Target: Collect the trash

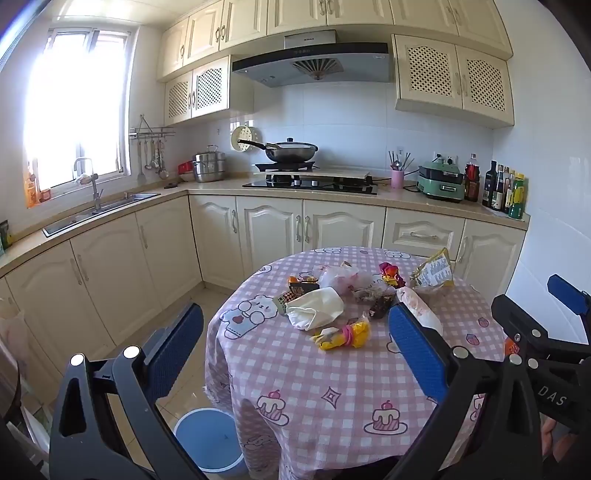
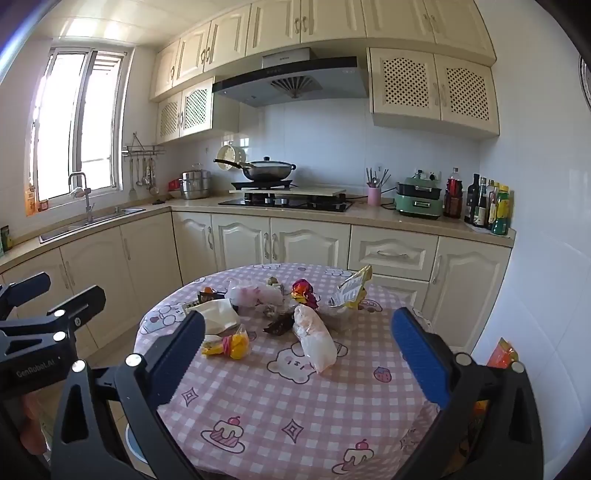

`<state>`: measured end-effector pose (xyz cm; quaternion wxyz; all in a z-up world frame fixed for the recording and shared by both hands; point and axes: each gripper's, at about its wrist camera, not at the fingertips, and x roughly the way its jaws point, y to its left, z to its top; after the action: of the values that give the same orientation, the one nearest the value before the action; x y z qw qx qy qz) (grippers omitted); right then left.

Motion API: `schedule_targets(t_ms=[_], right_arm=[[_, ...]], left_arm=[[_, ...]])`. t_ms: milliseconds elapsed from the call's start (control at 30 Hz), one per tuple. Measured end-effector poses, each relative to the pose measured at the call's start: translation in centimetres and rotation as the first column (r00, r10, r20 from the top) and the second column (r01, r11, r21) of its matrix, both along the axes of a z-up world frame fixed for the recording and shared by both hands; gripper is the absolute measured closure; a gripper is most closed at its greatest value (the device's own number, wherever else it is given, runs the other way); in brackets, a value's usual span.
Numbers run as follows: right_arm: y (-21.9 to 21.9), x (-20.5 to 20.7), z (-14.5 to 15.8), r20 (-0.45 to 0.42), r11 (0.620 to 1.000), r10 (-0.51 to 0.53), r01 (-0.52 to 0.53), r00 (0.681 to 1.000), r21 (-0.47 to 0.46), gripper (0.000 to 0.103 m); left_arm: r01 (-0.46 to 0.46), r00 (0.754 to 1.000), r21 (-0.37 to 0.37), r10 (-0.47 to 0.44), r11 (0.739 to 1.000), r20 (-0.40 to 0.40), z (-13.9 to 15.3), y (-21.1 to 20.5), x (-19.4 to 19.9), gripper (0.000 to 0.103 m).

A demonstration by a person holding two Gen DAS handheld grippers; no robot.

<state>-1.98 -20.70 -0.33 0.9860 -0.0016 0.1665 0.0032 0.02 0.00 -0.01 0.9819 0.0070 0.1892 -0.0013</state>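
Blue fingers (image 2: 417, 356) wide apart, white bag (image 2: 316, 341) lengthwise toward stove (image 2: 286, 201)

A kitchen with cream cabinets (image 1: 258, 229) running along two walls under a beige countertop (image 1: 406, 197), and matching upper cabinets (image 1: 332, 14) above, some with lattice doors. White tiles (image 1: 351, 122) cover the wall behind a black gas hob (image 1: 310, 182) and a grey range hood (image 1: 314, 64). Bright daylight pours through the window (image 1: 77, 107) above a steel sink (image 1: 99, 214). The floor (image 1: 207, 295) is pale tile. A round table wears a pink checked cloth (image 1: 332, 387).
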Motion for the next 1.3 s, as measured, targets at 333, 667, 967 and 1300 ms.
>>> schedule_targets(t_ms=[333,667,967,1300], right_arm=[[-0.5,0.5,-0.9,-0.005,1.0,-0.01,0.01,1.0,0.001,0.004],[-1.7,0.7,-0.6,-0.017,1.0,-0.024,0.024,1.0,0.016,0.004],[-1.6,0.8,-0.7,-0.021,0.999,-0.027,0.027,0.999,0.016,0.004],[-1.7,0.8,-0.6,-0.022,0.999,-0.028,0.028,0.999,0.019,0.004]], left_arm=[[0.001,1.0,0.002,-0.001,1.0,-0.002,-0.1,0.0,-0.1,0.006],[0.018,1.0,0.0,-0.018,1.0,-0.022,-0.5,-0.9,0.4,0.006],[0.027,0.999,0.0,-0.027,1.0,-0.036,-0.5,-1.0,0.6,0.006],[0.028,0.999,-0.008,-0.028,1.0,-0.045,-0.7,-1.0,0.9,0.006]])
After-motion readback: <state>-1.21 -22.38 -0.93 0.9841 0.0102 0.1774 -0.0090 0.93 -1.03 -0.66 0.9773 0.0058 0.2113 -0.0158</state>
